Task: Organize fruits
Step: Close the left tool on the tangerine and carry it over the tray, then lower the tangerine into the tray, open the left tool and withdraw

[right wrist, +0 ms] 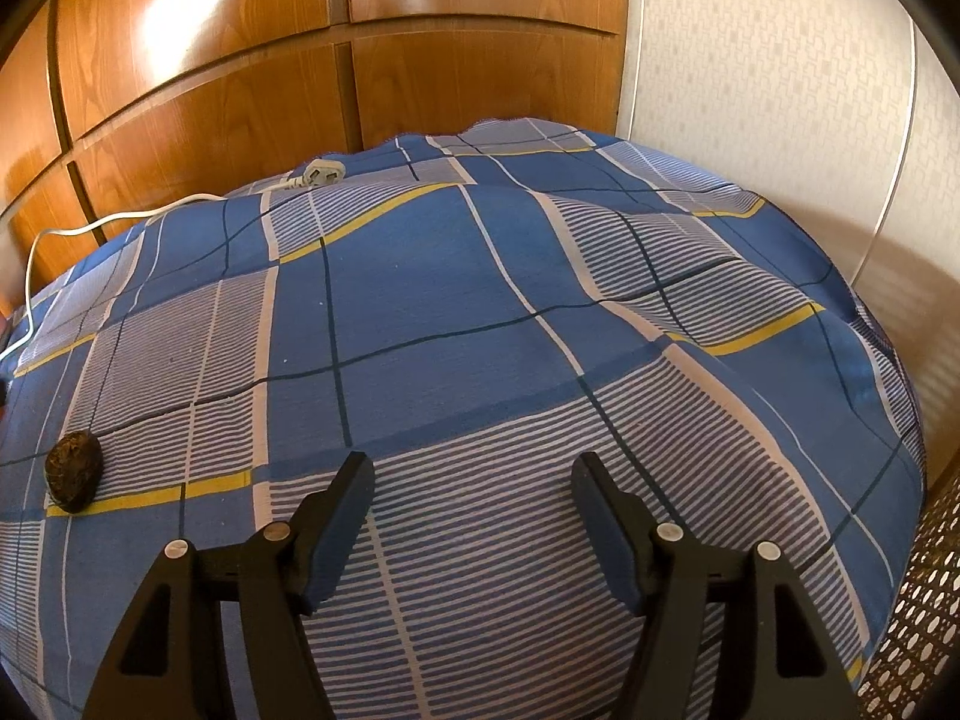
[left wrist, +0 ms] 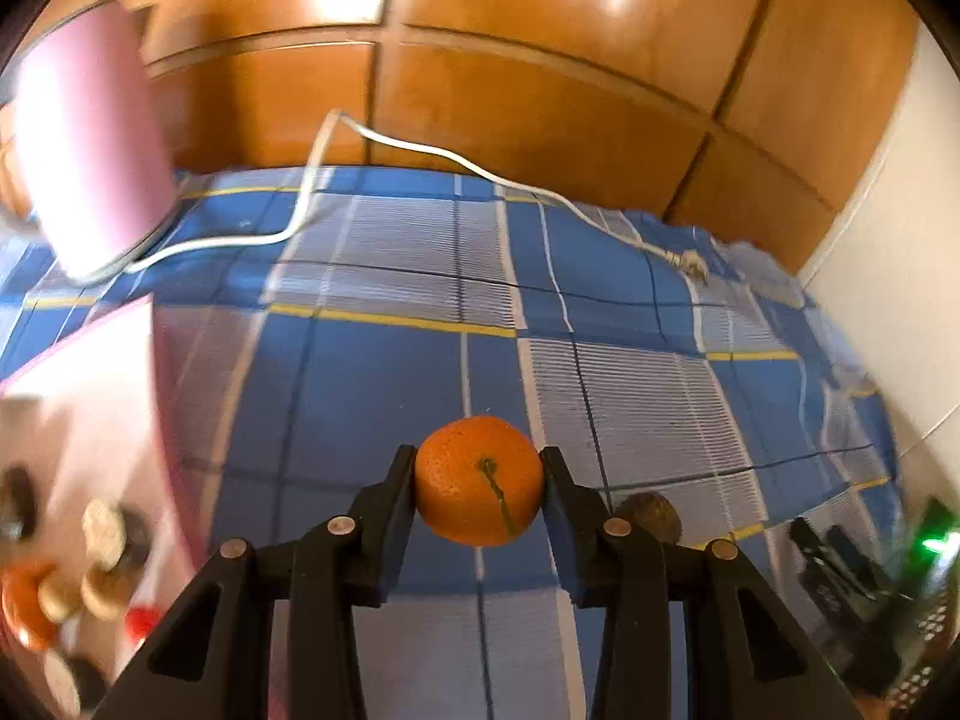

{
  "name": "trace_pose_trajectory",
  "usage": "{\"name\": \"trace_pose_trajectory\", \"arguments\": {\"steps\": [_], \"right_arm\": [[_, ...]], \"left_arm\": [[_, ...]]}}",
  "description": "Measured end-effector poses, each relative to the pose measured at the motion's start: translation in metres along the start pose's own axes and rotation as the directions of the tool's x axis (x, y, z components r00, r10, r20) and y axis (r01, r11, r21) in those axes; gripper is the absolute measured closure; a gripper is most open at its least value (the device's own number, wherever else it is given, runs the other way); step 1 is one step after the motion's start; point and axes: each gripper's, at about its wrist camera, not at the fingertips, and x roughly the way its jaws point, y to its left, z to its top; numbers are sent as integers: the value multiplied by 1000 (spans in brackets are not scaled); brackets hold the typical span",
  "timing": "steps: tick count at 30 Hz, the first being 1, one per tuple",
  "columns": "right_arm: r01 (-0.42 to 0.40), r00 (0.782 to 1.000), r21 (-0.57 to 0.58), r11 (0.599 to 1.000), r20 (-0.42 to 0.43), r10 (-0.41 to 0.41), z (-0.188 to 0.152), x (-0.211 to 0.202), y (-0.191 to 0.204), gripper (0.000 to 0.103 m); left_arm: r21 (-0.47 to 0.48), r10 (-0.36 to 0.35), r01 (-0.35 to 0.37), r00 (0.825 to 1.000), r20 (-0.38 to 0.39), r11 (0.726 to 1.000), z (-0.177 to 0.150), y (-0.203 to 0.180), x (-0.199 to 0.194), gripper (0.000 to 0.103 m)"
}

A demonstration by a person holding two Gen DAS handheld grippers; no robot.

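My left gripper (left wrist: pixel 479 468) is shut on an orange mandarin (left wrist: pixel 479 480) and holds it above the blue checked cloth (left wrist: pixel 390 372). A dark brown wrinkled fruit (left wrist: pixel 651 517) lies on the cloth just right of the left gripper; it also shows in the right wrist view (right wrist: pixel 74 471) at the far left. At the lower left of the left wrist view a blurred pink-white tray (left wrist: pixel 108 396) holds several fruits, among them an orange one (left wrist: pixel 27 603) and a red one (left wrist: pixel 143 621). My right gripper (right wrist: pixel 471 480) is open and empty over the cloth.
A pink appliance (left wrist: pixel 90 138) stands at the back left, with its white cable (left wrist: pixel 420 150) and plug (right wrist: pixel 321 173) lying across the cloth. Wooden cabinet doors (right wrist: pixel 210 90) are behind. A white wall (right wrist: pixel 780 90) is at the right. Dark devices (left wrist: pixel 852 570) sit at the lower right.
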Motion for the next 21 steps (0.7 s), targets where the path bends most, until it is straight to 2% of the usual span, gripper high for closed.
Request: {"name": "trace_pose_trajectory", "arguments": {"steps": [6,10,15,21], "right_arm": [[9,1000,-7,1000,4,-9,-1,0,2,34],[11,1000,-9,1000,4,-11,-1,0,2,34],[16,1000,-12,1000,0,-16,0,0,2,34],[23,1000,-13,1000,-12,-23,1,0,3,34]], "left_arm": [[-110,24,-17,998,61,994,-19,48,-52,63],[-197,98,-79,991,89,977,-27,98,-76,63],[-304,196,-164,977,77,938,-34,156,-86,63],[-340,257,-222,964,62,914,-38,186,-85,62]]}}
